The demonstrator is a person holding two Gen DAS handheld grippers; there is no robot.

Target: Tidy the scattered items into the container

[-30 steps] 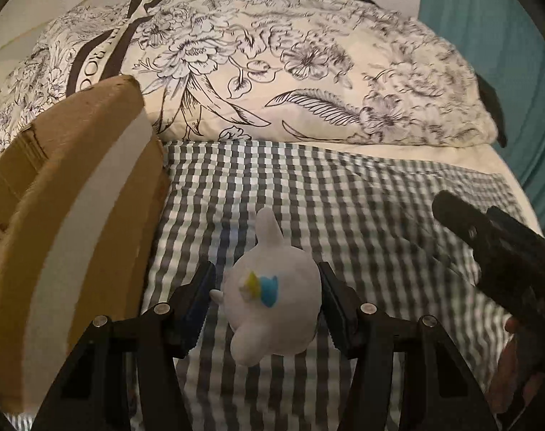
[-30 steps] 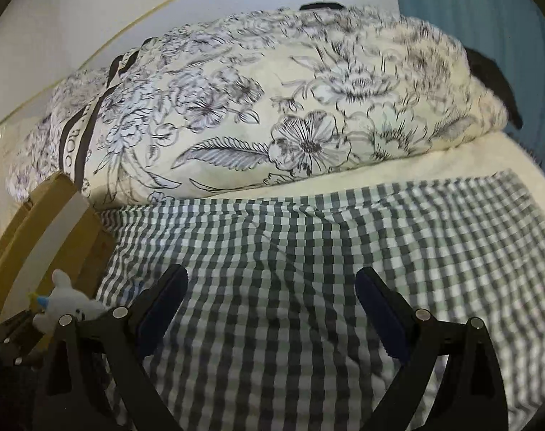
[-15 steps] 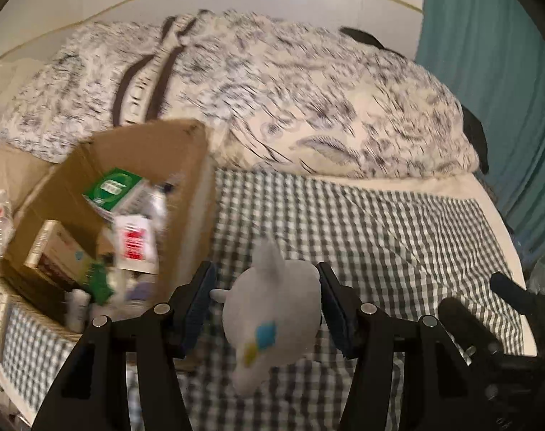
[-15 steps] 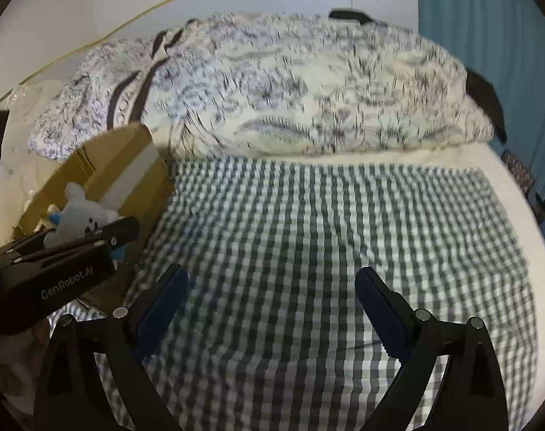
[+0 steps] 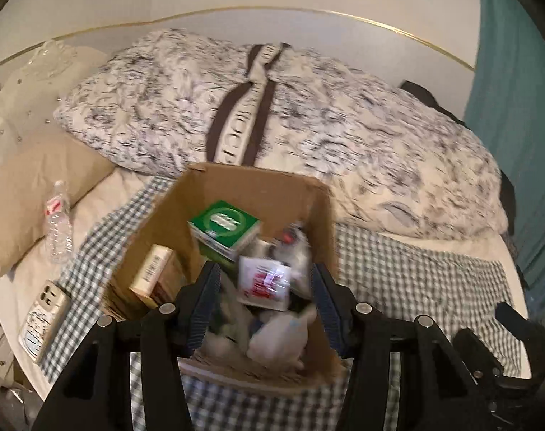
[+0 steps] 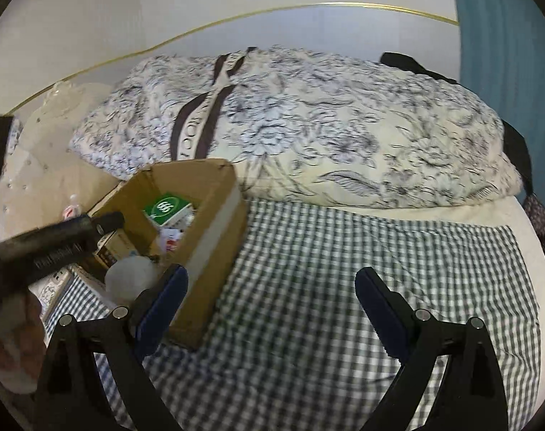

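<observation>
The cardboard box stands on the checked bedspread and holds a green carton, a red-and-white packet and a tan carton. My left gripper is open right above the box. The white plush toy lies inside the box below it, blurred. In the right wrist view the box is at left, with the plush in its near part and the left gripper above it. My right gripper is open and empty over the checked bedspread.
A flowered duvet lies bunched behind the box. A clear water bottle and a white power strip lie left of the box on the bed. A beige pillow is at far left. A teal curtain hangs at right.
My left gripper carried the white plush up from the bedspread and over the box, then opened. The plush now lies in the box. My right gripper has risen and drawn back.
</observation>
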